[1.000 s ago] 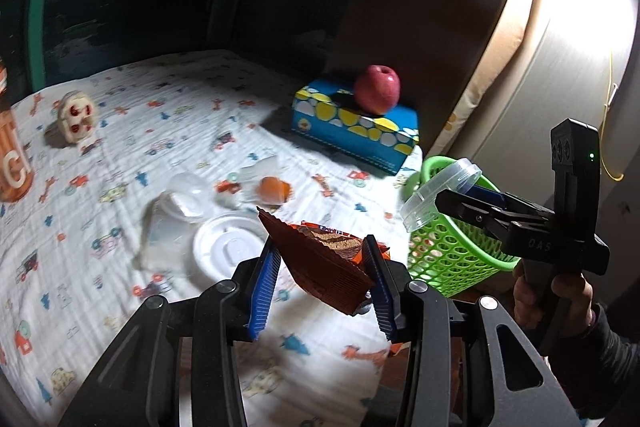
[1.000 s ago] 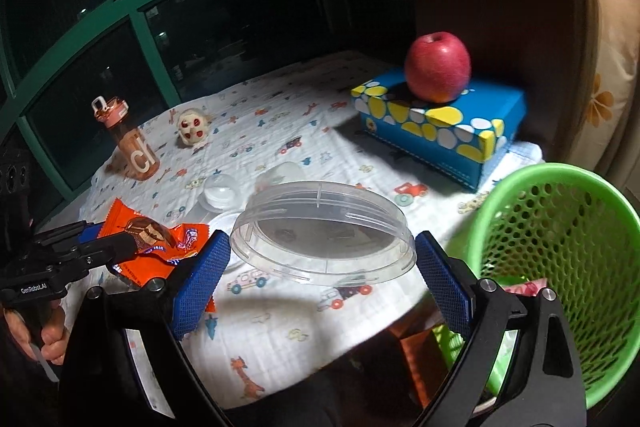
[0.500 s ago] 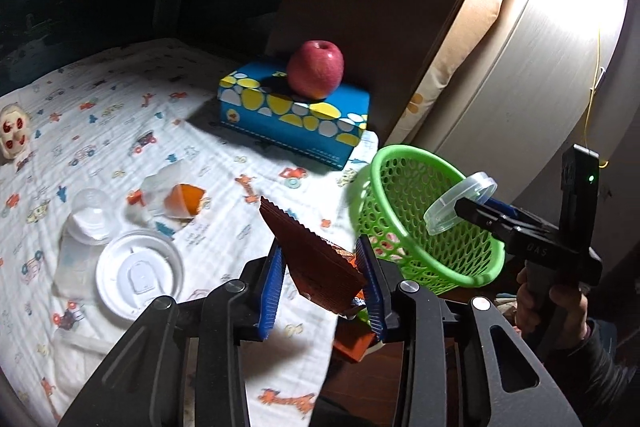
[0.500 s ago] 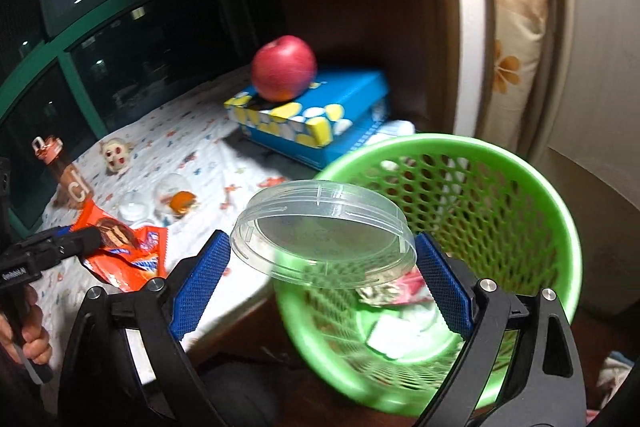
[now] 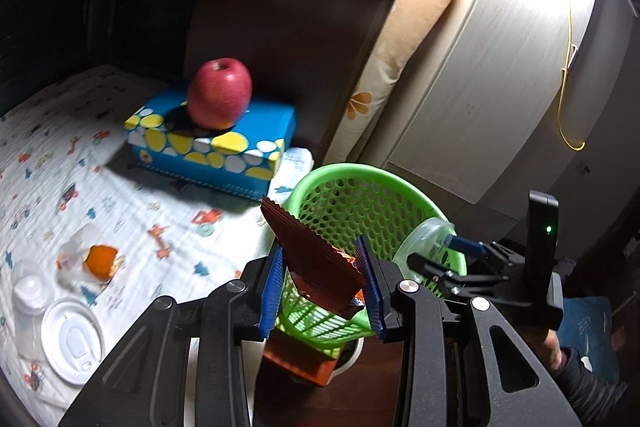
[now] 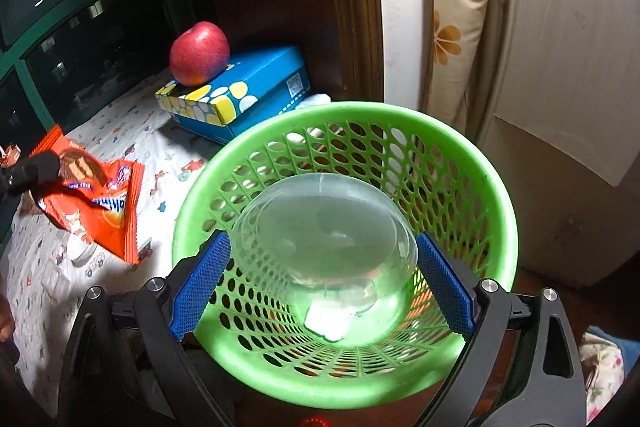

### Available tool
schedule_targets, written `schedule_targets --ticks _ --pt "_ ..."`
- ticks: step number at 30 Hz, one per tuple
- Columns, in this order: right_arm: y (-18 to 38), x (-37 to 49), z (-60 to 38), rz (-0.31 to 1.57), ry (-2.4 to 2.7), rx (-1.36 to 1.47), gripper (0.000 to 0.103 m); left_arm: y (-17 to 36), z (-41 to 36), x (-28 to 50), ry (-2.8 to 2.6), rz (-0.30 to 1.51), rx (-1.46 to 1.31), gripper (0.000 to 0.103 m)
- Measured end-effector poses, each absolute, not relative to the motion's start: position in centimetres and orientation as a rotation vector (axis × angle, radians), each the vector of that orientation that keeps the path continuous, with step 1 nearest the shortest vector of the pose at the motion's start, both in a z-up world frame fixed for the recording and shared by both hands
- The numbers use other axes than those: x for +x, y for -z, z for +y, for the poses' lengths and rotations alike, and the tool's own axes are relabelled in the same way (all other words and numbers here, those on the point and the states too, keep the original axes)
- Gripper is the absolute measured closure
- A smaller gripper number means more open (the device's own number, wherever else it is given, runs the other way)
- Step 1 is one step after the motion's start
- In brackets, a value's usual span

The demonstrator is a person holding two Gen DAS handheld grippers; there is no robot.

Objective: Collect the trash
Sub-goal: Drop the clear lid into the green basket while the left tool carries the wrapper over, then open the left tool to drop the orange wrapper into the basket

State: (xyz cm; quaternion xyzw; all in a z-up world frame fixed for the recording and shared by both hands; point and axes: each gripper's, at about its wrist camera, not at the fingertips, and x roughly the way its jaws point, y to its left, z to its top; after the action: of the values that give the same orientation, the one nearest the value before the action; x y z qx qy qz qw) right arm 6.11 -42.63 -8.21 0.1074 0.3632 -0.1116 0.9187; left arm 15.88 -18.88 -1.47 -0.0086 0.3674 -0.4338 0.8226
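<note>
An orange snack wrapper, crumpled, hangs tilted just left of the green mesh basket. A clear round plastic lid sits tilted above the basket's opening. Inside the basket, white scraps lie at the bottom.

Green basket perforated glossy plastic, lid clear smooth plastic, wrapper shiny crinkled foil, tablecloth matt printed cloth, tissue box smooth printed card, apple glossy.
</note>
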Motion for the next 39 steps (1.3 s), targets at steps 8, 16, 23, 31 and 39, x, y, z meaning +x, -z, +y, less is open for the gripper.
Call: schedule_targets --ticks 8,16,23,31,39 --pt "8.5 5.4 -43.7 0.745 0.234 0.237 0.008 1.6 -23.6 16.0 0.962 0.805 0.021 0.069" --pt "8.2 4.0 -44.7 0.732 0.240 0.258 0.008 3.3 -27.0 15.8 0.973 0.856 0.053 0.069" --pt "8.0 2.7 -45.2 0.713 0.246 0.282 0.008 5.1 -28.5 15.6 0.972 0.913 0.061 0.069" --pt "8.2 1.3 -45.7 0.706 0.250 0.317 0.008 6.4 -28.7 15.4 0.968 0.959 0.038 0.049" --pt "7.8 0.8 -44.6 0.699 0.232 0.320 0.008 6.5 -25.9 14.2 0.930 0.955 0.039 0.045"
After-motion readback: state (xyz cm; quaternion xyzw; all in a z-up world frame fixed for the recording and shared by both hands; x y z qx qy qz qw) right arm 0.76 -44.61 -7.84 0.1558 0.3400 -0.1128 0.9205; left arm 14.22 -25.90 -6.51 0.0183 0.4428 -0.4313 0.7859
